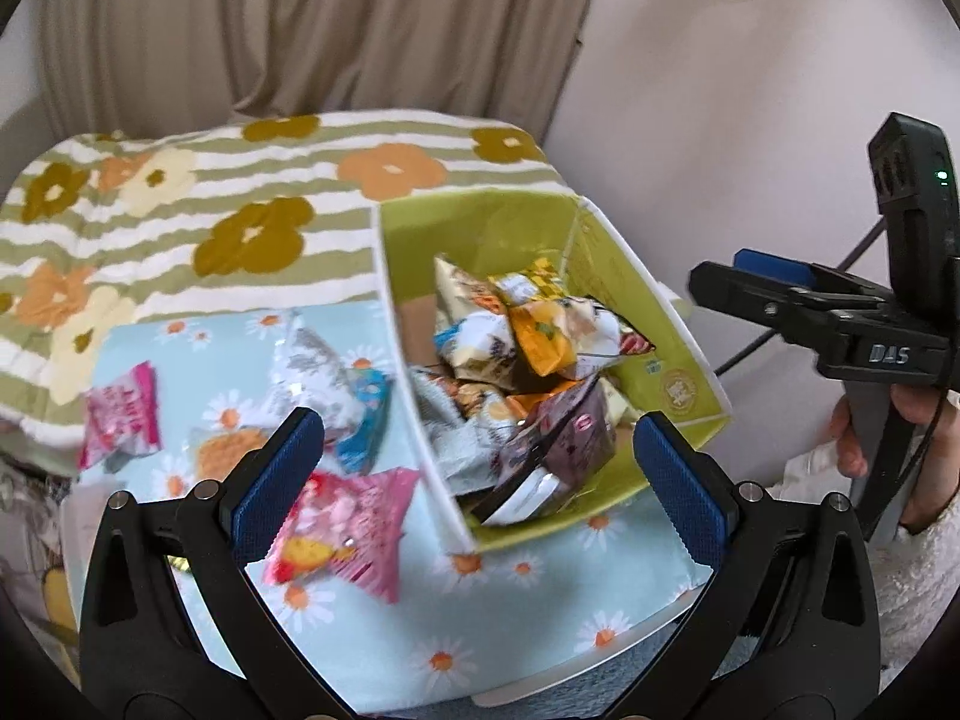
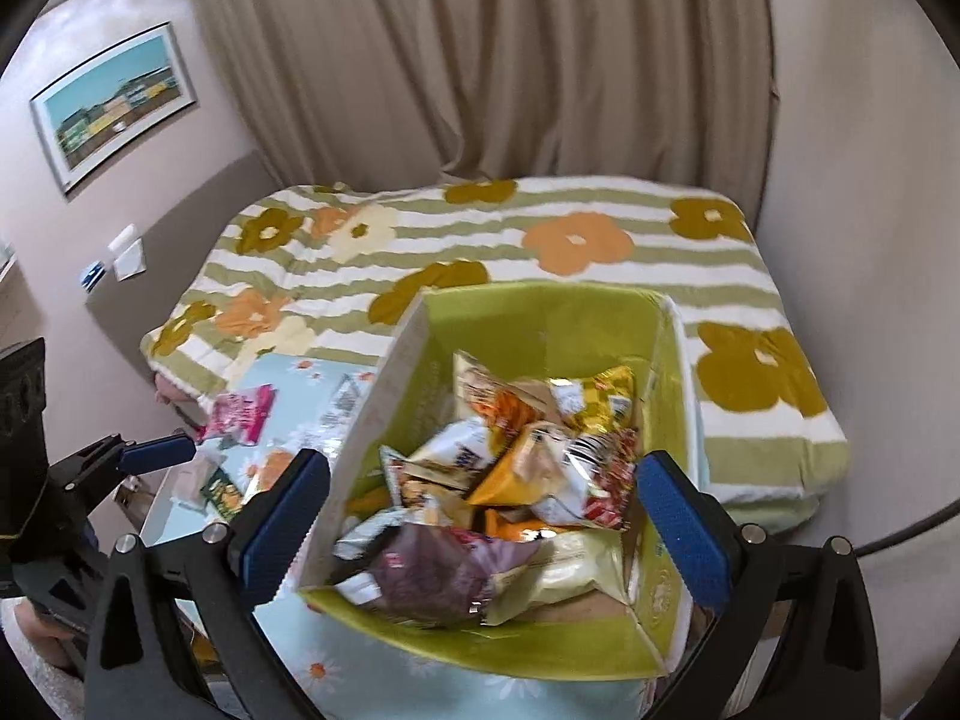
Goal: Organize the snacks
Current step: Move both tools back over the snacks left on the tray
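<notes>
A green cardboard box [image 1: 606,252] [image 2: 540,324] holds several snack packets, a brown one [image 1: 570,450] [image 2: 432,576] in front. It stands on a light blue daisy cloth [image 1: 372,636]. Left of the box lie loose packets: a pink one [image 1: 348,528], a smaller pink one [image 1: 120,414] [image 2: 237,414], a silver-blue one [image 1: 336,384]. My left gripper [image 1: 474,468] is open and empty above the box's near left wall. My right gripper [image 2: 480,510] is open and empty above the box; it also shows in the left wrist view [image 1: 756,276].
A bed with a striped flower blanket [image 1: 240,204] [image 2: 540,240] lies behind the cloth. Beige curtains [image 2: 510,60] hang at the back. A framed picture [image 2: 114,102] hangs on the left wall. A cable [image 2: 912,528] runs at the right.
</notes>
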`<state>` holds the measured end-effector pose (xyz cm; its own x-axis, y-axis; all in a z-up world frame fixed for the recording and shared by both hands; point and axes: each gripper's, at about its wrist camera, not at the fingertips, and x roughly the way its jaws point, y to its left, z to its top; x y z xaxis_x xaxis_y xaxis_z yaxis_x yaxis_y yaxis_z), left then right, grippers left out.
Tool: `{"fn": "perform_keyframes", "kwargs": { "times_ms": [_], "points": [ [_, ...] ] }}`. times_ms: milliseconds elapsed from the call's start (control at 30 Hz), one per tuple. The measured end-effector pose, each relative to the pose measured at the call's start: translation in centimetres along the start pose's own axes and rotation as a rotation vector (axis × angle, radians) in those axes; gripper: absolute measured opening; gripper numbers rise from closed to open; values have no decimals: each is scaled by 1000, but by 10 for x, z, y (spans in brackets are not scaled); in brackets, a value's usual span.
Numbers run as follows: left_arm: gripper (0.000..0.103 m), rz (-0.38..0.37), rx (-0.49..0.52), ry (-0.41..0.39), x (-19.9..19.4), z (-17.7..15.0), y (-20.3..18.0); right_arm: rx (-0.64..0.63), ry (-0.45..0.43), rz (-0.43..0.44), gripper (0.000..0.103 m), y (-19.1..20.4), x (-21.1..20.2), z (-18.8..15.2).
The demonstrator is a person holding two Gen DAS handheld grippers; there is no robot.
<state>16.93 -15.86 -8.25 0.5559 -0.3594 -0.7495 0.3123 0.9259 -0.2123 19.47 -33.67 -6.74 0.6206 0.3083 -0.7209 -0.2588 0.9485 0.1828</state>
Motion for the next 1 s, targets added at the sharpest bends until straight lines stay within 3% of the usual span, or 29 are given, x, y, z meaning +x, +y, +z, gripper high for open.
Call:
{"fn": "perform_keyframes", "kwargs": {
  "times_ms": [200,533,767,1000],
  "points": [
    [103,87,-66,-38,-35,-21,31,-60,-31,114,102,42,-7,2],
    [103,182,-194,-78,-86,-53,120,-169,-21,194,102,130,22,8],
    [103,195,-284,-21,-103,-75,203,-162,57,242,102,194,74,7],
    [102,154,-333,63,-85,-96,279,-215,159,237,102,244,134,-6]
  ]
}}
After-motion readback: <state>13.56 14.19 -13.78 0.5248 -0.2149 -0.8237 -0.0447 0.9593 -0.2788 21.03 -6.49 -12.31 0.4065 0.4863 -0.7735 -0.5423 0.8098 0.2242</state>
